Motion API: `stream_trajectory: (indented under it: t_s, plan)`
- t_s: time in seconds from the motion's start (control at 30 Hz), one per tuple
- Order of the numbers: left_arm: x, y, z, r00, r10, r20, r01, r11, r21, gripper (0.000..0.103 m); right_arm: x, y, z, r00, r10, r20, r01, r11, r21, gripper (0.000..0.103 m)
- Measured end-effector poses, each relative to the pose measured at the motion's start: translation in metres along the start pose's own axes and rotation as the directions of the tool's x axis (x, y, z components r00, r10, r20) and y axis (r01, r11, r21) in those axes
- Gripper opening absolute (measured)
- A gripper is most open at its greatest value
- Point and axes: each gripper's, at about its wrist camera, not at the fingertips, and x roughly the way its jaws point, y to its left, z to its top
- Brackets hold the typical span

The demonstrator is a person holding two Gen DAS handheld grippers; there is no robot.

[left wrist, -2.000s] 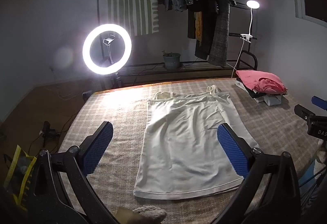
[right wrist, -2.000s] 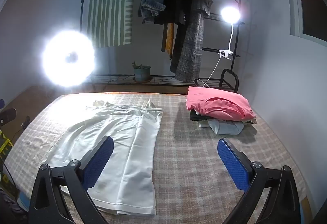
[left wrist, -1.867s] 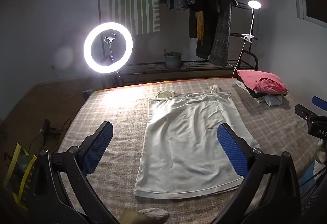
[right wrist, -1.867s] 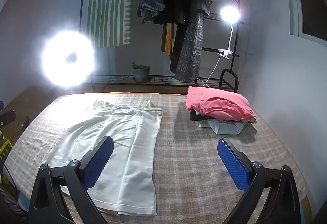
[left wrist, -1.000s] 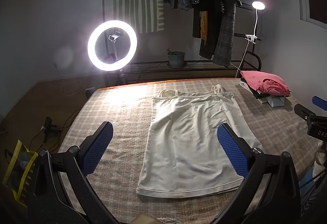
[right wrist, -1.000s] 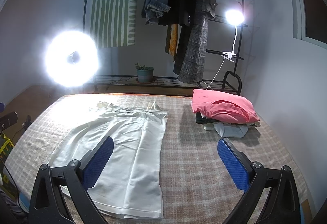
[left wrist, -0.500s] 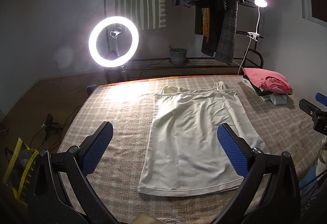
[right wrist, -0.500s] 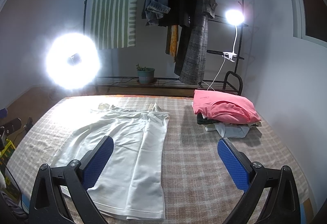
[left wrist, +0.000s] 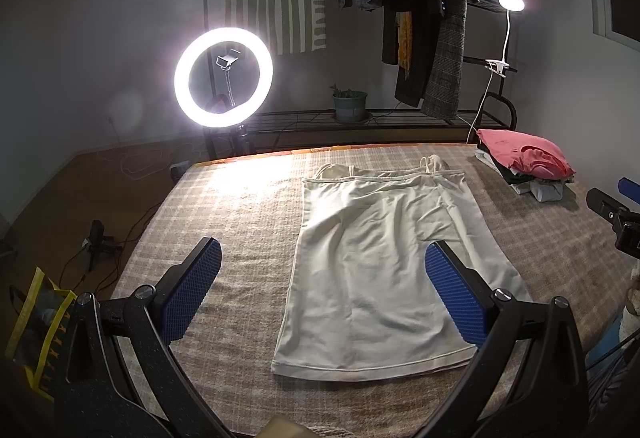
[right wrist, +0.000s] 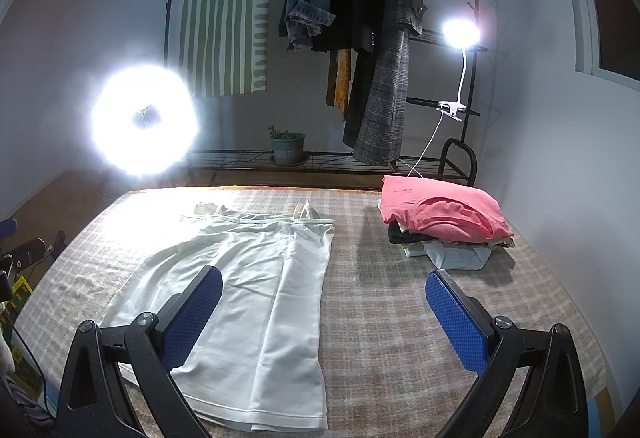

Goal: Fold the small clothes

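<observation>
A cream camisole top [left wrist: 384, 262] lies spread flat on the checked bedspread [left wrist: 240, 222], straps at the far edge toward the lit ring light [left wrist: 223, 77], hem nearest the cameras. Both tools hang above the bed with nothing between their fingers: the left gripper [left wrist: 322, 280] has its jaws spread wide, one blue pad [left wrist: 192, 296] over bare bedspread and the other over the top's right half; the right gripper [right wrist: 323, 304] is equally wide apart, its left finger over the top [right wrist: 256, 286] and its right finger over plain bedspread. Near the far right corner sits a stack of folded clothes [right wrist: 440, 226] with a pink garment uppermost, well apart from the cream top. Compared with two seconds ago, both cameras have pulled back and tipped slightly: the top and the pile sit a little farther right and lower in each view, and the ring light has risen in the left view. The cloth itself has kept its shape and place, and the jaws have kept the same spread
</observation>
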Motion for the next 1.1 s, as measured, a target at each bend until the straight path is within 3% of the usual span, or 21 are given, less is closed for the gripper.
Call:
stream_trajectory:
  t_s: [1.1]
  plan:
    - [0.007, 0.016, -0.014, 0.999, 0.016, -0.029, -0.017, 1.0, -0.013, 0.103, 0.004, 0.016, 0.002, 1.0, 0.014, 0.005, -0.014, 1.0, -0.008, 0.103]
